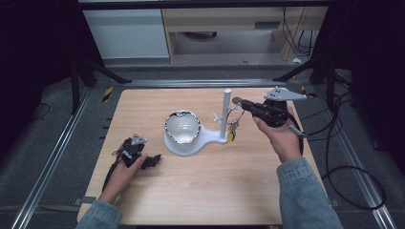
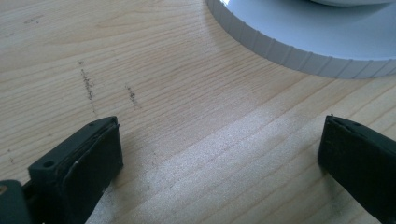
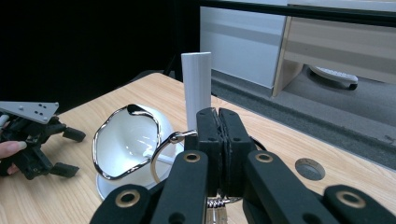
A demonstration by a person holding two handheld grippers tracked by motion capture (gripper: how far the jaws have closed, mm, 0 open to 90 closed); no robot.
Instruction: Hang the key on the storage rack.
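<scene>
A white stand has a round base (image 1: 191,145), a chrome-rimmed white bowl (image 1: 182,127) and an upright post (image 1: 226,114) with small pegs. My right gripper (image 1: 240,103) is level beside the post, shut on a metal key ring (image 1: 232,113); keys (image 1: 231,131) dangle below it. In the right gripper view the closed jaws (image 3: 218,126) pinch the key ring (image 3: 161,149) in front of the post (image 3: 196,88). Whether the ring touches a peg I cannot tell. My left gripper (image 1: 155,161) rests on the table left of the base, open, with bare wood between its jaws (image 2: 219,149).
The ribbed rim of the stand's base (image 2: 299,51) lies just ahead of the left jaws. The wooden table (image 1: 215,191) has a small round hole (image 3: 309,169) near its far right edge. Dark floor, rails and cables surround the table.
</scene>
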